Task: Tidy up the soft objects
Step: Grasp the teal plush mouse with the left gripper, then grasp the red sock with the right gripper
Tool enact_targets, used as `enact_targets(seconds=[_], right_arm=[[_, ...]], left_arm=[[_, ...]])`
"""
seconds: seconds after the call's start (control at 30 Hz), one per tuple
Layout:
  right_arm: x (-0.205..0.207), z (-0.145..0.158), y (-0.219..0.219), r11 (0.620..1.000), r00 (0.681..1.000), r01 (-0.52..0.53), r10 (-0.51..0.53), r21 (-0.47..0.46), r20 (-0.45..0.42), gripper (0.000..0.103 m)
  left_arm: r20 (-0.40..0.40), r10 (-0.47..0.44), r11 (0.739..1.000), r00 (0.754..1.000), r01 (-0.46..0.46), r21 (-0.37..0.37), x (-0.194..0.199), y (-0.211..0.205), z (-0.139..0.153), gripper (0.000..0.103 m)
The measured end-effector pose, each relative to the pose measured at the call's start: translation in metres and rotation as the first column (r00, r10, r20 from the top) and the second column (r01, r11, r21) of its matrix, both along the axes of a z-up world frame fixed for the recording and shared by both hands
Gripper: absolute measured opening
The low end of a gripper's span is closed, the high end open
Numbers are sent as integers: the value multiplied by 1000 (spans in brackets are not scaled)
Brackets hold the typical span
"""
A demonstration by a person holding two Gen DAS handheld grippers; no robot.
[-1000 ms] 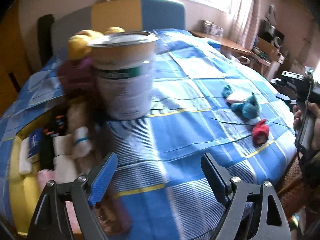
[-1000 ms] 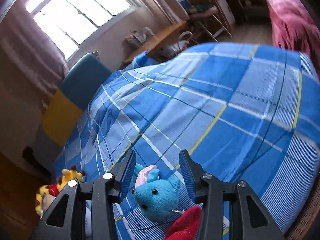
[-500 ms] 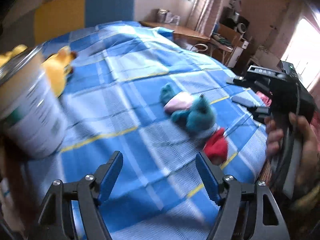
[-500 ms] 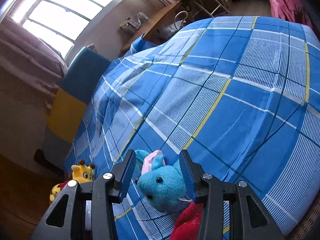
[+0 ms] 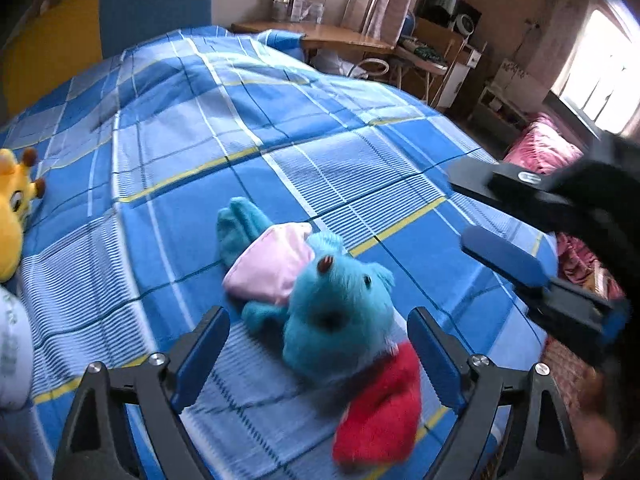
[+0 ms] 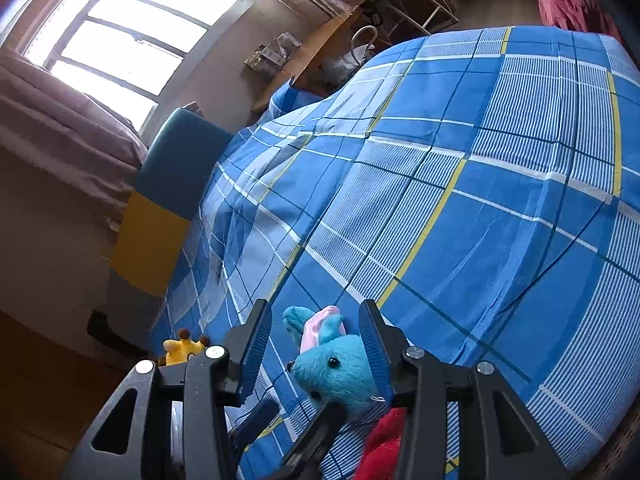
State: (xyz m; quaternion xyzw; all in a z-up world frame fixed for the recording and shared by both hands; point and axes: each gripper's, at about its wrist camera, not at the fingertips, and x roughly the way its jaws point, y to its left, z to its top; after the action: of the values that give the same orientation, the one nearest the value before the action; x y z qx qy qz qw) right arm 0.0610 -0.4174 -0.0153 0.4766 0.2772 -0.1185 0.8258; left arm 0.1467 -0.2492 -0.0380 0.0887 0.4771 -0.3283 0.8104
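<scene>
Left gripper (image 5: pixel 318 348) low, jaws wide astride blue plush (image 5: pixel 336 320); right gripper (image 6: pixel 314 344) jaws apart too.

Left gripper (image 5: pixel 318 344): I hold it low with the jaws spread wide, both blue pads clear of anything; nothing is between them in contact.
Right gripper (image 6: pixel 314 338): I have it coming in from the right side, jaws parted, nothing clamped.
Relative pose: my right gripper (image 5: pixel 532 240) shows in the left wrist view at the right edge, angled inward, near the left gripper's fingers.
</scene>
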Motion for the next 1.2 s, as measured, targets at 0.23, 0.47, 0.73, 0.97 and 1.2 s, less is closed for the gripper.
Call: enact_targets(seconds=[0.23, 0.47, 0.73, 0.97, 1.2], right_arm=[[5, -3, 1, 1000, 1000, -19, 19, -3, -23, 46], [12, -7, 7, 998, 996, -54, 52, -26, -77, 46], [33, -26, 24, 985, 963, -171, 161, -29, -215, 46], [29, -28, 45, 967, 917, -207, 138, -150, -374, 46], [2, -26, 65, 959, 876, -212, 102, -188, -471, 53]], left_arm=[[-91, 7, 999, 996, -11, -49, 19, -11, -29, 62], [10, -5, 993, 1000, 6, -116, -2, 41, 2, 50], [59, 120, 991, 991, -116, -66, -36, 148, 12, 51], [79, 244, 969, 967, -241, -47, -65, 219, -22, 51], [108, 244, 969, 964, -236, -76, -71, 216, -31, 55]])
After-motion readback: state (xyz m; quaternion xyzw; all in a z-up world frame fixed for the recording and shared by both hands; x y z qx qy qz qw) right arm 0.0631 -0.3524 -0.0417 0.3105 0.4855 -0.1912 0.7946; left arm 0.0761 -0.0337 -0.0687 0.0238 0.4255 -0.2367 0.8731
